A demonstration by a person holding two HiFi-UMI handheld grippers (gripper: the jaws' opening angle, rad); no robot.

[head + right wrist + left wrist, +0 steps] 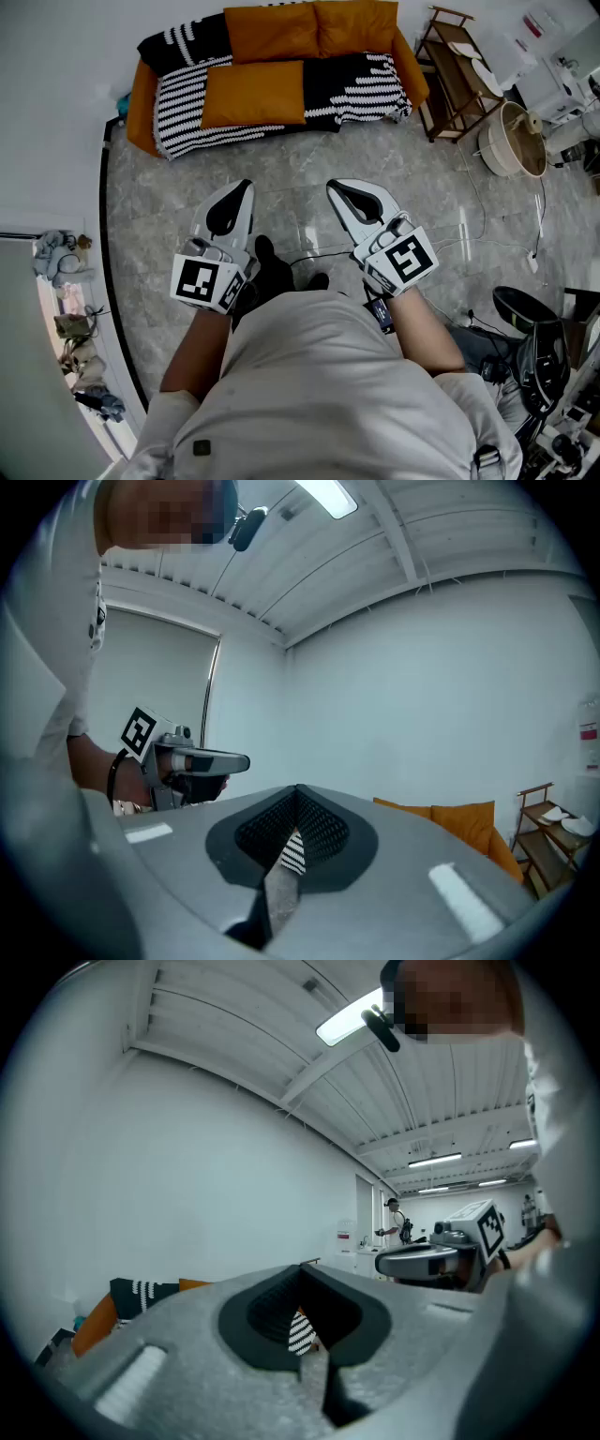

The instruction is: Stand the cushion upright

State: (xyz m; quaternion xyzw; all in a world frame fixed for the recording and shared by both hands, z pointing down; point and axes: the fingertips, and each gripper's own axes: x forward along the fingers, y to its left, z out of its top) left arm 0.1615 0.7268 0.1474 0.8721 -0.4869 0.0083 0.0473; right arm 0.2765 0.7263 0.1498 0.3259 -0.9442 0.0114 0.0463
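An orange cushion (251,92) lies flat on the seat of the orange sofa (141,103), on a black-and-white striped blanket (356,84). Two more orange cushions (314,28) stand against the sofa's back. My left gripper (242,186) and right gripper (337,186) are held level side by side over the marble floor, well short of the sofa, both shut with nothing in them. In the left gripper view the closed left gripper (302,1274) points toward the sofa (112,1309). The right gripper view shows the closed right gripper (298,794) and the orange back cushions (455,816).
A wooden shelf unit (459,70) stands right of the sofa, with a round woven basket (511,141) beside it. Cables (487,234) run over the floor at the right, near dark equipment (530,328). Clutter lines the left wall (66,272).
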